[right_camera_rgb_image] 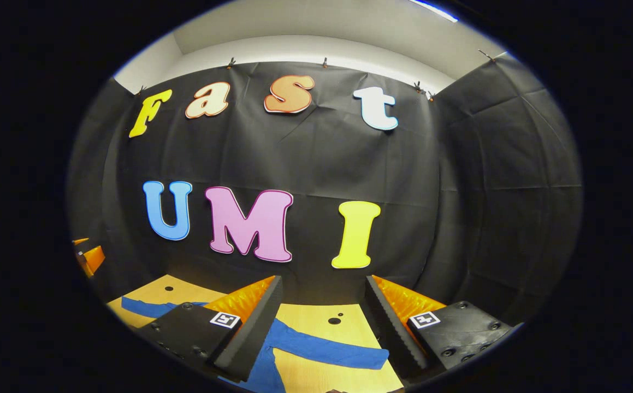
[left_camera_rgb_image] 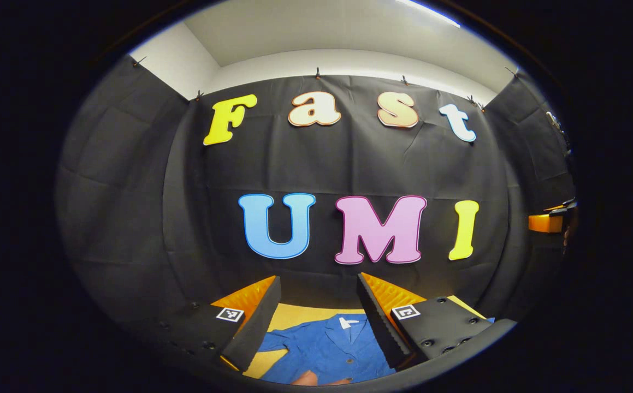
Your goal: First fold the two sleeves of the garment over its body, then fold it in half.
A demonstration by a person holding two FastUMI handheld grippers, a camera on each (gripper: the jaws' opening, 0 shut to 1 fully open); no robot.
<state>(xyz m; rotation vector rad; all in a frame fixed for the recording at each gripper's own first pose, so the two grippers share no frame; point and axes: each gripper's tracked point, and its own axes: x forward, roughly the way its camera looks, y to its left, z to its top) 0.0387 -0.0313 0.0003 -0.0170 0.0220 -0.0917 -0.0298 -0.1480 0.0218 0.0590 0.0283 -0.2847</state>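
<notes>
A blue buttoned shirt [left_camera_rgb_image: 330, 346] lies flat on the wooden table [left_camera_rgb_image: 294, 315], collar toward the far wall, seen between the fingers of my left gripper [left_camera_rgb_image: 319, 297], which hangs open above it. In the right gripper view one blue sleeve [right_camera_rgb_image: 327, 349] stretches out sideways across the table [right_camera_rgb_image: 321, 322], and another strip of blue cloth [right_camera_rgb_image: 141, 307] shows at the left. My right gripper [right_camera_rgb_image: 324, 297] is open above that sleeve with nothing between its fingers. The other gripper shows small at the edge of each view, at the right [left_camera_rgb_image: 548, 221] in the left gripper view and at the left [right_camera_rgb_image: 89, 256] in the right one.
The black cloth wall stands close behind the table's far edge. Two small dark holes [right_camera_rgb_image: 335, 319] mark the tabletop near the sleeve. A bit of a hand [left_camera_rgb_image: 308, 378] shows at the bottom of the left gripper view.
</notes>
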